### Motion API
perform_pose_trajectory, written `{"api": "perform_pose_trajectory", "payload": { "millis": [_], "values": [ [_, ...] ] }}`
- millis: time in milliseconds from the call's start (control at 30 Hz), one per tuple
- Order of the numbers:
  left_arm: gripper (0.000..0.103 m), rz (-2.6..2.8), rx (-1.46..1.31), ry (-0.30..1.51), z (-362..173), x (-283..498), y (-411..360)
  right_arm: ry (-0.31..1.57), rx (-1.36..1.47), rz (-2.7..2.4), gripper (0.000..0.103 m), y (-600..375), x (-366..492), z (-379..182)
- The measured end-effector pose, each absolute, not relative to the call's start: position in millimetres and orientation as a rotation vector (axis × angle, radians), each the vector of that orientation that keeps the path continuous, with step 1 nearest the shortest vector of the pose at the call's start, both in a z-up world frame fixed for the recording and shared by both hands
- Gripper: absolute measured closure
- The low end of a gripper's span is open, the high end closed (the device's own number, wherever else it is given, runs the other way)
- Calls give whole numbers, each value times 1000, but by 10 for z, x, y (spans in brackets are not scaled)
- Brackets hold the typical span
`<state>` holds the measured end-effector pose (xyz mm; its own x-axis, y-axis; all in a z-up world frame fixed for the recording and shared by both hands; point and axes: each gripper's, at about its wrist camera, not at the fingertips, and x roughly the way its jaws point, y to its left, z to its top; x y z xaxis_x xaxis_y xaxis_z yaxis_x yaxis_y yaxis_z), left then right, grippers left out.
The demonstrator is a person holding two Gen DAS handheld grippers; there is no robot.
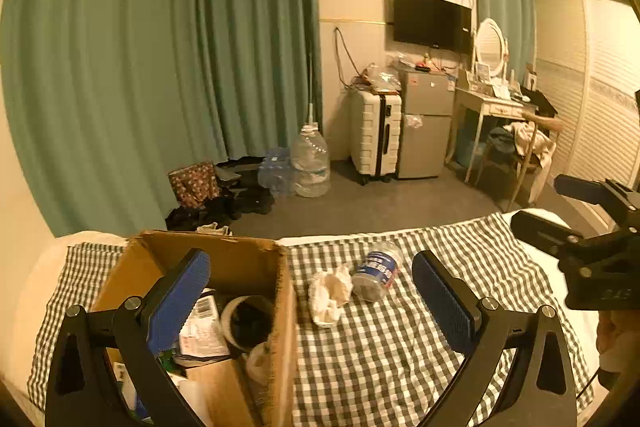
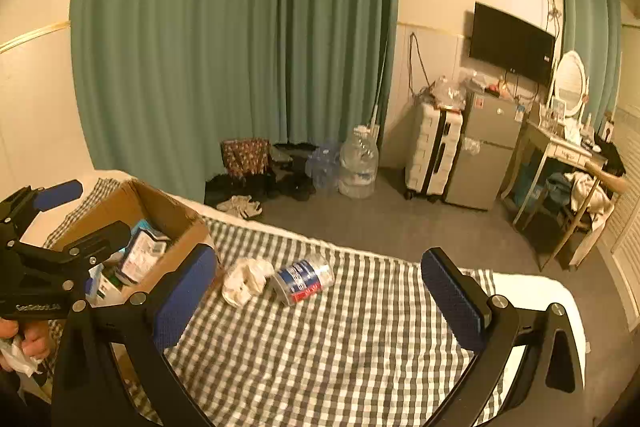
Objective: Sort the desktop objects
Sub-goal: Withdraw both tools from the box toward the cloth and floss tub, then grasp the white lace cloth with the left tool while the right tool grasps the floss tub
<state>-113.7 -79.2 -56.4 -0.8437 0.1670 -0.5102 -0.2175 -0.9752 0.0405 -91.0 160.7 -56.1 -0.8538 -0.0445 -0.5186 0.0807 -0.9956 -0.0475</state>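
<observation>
Left hand-held gripper (image 1: 311, 301): jaws spread wide and empty, its left finger over the cardboard box, its right finger over the cloth.
Right hand-held gripper (image 2: 320, 293): jaws released at full spread, nothing between the pads.
Checked cloth (image 2: 360, 339): green-and-white, spread on the bed beneath both tools.
Cardboard box (image 1: 240, 267): open-topped, at the left hand-held gripper's left finger, holding packets, a roll of tape and small cartons.
Crumpled tissue (image 2: 245, 281): on the cloth ahead of the right hand-held gripper, just beside the box.
Plastic jar (image 2: 304, 279): lying on its side, blue-and-red label, touching the tissue's right edge.
Person's hand (image 2: 24, 343): grips the left tool's handle with white tissue.
</observation>
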Motion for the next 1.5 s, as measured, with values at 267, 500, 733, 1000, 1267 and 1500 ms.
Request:
{"api": "perform_pose_trajectory", "payload": {
  "millis": [267, 500, 733, 1000, 1267, 1500],
  "values": [
    [0, 2727, -875, 128, -877, -1358, -469, 42, 1006, -2815, 0, 1995, -1270, -1066],
    [0, 2637, -1029, 128, -1349, -1625, -246, 34, 1154, -2733, 0, 2317, -1716, -1455],
    [0, 2644, -1133, 147, -1780, -1879, -172, 127, 1140, -2631, 0, 2163, -2061, -1758],
    [0, 2610, -1140, 253, -2122, -2015, 15, 155, 1216, -2444, 0, 1840, -2609, -2200],
    [0, 2611, -1152, 301, -2343, -2131, 24, 38, 1300, -2350, 0, 1794, -3024, -2482],
    [0, 2621, -1161, 305, -2429, -2195, 48, 125, 1408, -2372, 0, 1680, -3272, -2575]
  ]
}}
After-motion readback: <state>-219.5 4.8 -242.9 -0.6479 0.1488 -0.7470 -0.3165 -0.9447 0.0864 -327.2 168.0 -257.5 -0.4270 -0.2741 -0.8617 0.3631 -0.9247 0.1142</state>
